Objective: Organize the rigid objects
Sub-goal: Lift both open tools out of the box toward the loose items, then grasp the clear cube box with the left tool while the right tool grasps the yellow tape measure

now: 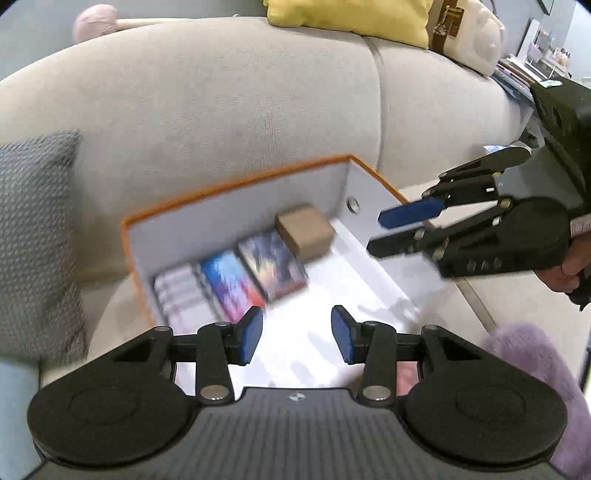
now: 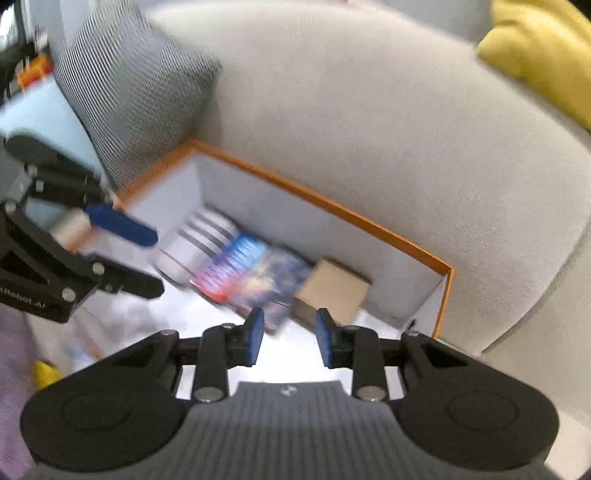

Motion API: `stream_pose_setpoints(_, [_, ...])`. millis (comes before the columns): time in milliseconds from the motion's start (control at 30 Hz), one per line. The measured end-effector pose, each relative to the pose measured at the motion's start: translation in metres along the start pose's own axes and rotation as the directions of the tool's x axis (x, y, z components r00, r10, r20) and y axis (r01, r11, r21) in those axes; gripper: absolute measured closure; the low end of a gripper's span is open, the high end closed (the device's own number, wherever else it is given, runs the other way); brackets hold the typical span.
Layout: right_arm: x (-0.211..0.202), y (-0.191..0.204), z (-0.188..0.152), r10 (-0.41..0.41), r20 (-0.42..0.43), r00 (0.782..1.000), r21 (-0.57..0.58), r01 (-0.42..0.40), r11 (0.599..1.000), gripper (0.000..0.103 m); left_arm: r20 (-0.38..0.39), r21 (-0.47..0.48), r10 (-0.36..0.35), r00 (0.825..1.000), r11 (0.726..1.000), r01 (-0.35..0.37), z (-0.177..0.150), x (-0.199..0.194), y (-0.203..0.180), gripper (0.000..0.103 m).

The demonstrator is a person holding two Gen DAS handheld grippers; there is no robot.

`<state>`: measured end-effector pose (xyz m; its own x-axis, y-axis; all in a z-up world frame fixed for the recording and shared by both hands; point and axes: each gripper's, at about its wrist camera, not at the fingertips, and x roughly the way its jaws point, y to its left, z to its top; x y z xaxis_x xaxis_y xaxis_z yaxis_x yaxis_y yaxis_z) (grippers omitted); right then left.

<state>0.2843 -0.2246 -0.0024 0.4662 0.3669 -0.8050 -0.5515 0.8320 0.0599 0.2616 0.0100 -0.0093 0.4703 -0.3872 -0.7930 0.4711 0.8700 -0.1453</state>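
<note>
1. One open box [image 1: 236, 186] with an orange rim and pale grey walls sits on the seat of a light grey sofa [image 1: 221, 110], pushed up against the backrest.
2. Four things lie inside it, lined up along the back wall: one white pack with stripes [image 1: 181, 291], one blue and red pack [image 1: 231, 284], one multicoloured pack [image 1: 273, 267] and one small brown cardboard box [image 1: 306, 232]. They touch or nearly touch side by side; blur hides the print.
3. The rest of the white floor of the box is bare.
4. Two tongs hang above the box. The left gripper [image 1: 297, 338] has its blue pads partly apart with nothing between them.
5. The right gripper [image 2: 290, 338] has a narrower gap, also holding nothing.
6. One yellow cushion [image 1: 351, 16] and one grey patterned cushion [image 1: 37, 221] are on the sofa.
</note>
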Motion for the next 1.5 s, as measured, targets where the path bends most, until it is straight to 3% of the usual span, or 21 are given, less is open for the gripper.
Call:
stream_pose_setpoints(200, [-0.047,0.048,-0.042,0.055,0.056,0.997,0.177,-0.064,0.982,0.070,-0.111,-0.052,0.053,0.992,0.997,-0.059,-0.068,-0.032,-0.015,0.052])
stream_pose_setpoints(333, [-0.046,0.089,-0.087,0.063,0.010,0.998,0.277,-0.063,0.959,0.066,-0.212,-0.085,0.040,0.976,0.995,-0.059,-0.116,-0.026,-0.026,0.052])
stream_pose_setpoints(433, [-0.040,0.111,-0.124,0.020,-0.069,0.997,0.318,0.003,0.948,0.066,-0.246,-0.081,0.048,0.968,0.994,-0.070,-0.142,-0.020,-0.039,0.045])
stream_pose_setpoints(600, [-0.036,0.129,-0.180,-0.034,-0.150,0.988,0.337,0.083,0.938,0.065,-0.288,-0.099,0.067,0.955,0.990,-0.100,-0.165,-0.002,-0.053,0.033])
stream_pose_setpoints(733, [-0.044,0.123,-0.197,-0.050,-0.102,0.993,0.388,0.086,0.918,0.065,-0.305,-0.014,0.153,0.940,0.986,-0.165,-0.176,0.018,-0.070,0.027])
stream_pose_setpoints(800, [-0.043,0.122,-0.199,-0.064,-0.073,0.995,0.390,0.088,0.917,0.065,-0.315,-0.010,0.158,0.936,0.985,-0.170,-0.180,0.021,-0.073,0.020])
stream_pose_setpoints(900, [-0.035,0.116,-0.203,-0.080,-0.076,0.994,0.429,0.105,0.897,0.065,-0.338,0.013,0.183,0.923,0.982,-0.189,-0.186,0.030,-0.074,0.021])
stream_pose_setpoints(1033, [-0.029,0.117,-0.201,-0.065,-0.068,0.996,0.422,0.087,0.902,0.062,-0.358,0.056,0.221,0.907,0.975,-0.215,-0.190,0.044,-0.078,0.030])
stream_pose_setpoints(1100, [-0.028,0.123,-0.199,-0.067,-0.067,0.995,0.390,0.088,0.917,0.058,-0.358,0.046,0.212,0.910,0.977,-0.209,-0.191,0.046,-0.077,0.034])
stream_pose_setpoints(1200, [-0.025,0.130,-0.196,-0.039,-0.065,0.997,0.356,0.059,0.933,0.057,-0.350,0.017,0.176,0.920,0.983,-0.181,-0.194,0.044,-0.073,0.051])
stream_pose_setpoints(1300, [-0.020,0.137,-0.189,0.037,-0.054,0.998,0.351,-0.016,0.936,0.058,-0.334,-0.005,0.177,0.926,0.982,-0.189,-0.198,0.037,-0.070,0.051])
stream_pose_setpoints(1433, [-0.007,0.155,-0.176,0.105,-0.049,0.993,0.321,-0.084,0.943,0.058,-0.253,-0.115,0.159,0.954,0.974,-0.193,-0.200,0.003,-0.057,0.052])
stream_pose_setpoints(1500, [0.001,0.164,-0.170,0.143,-0.061,0.988,0.306,-0.118,0.944,0.060,-0.229,-0.153,0.171,0.958,0.966,-0.209,-0.203,-0.013,-0.051,0.052])
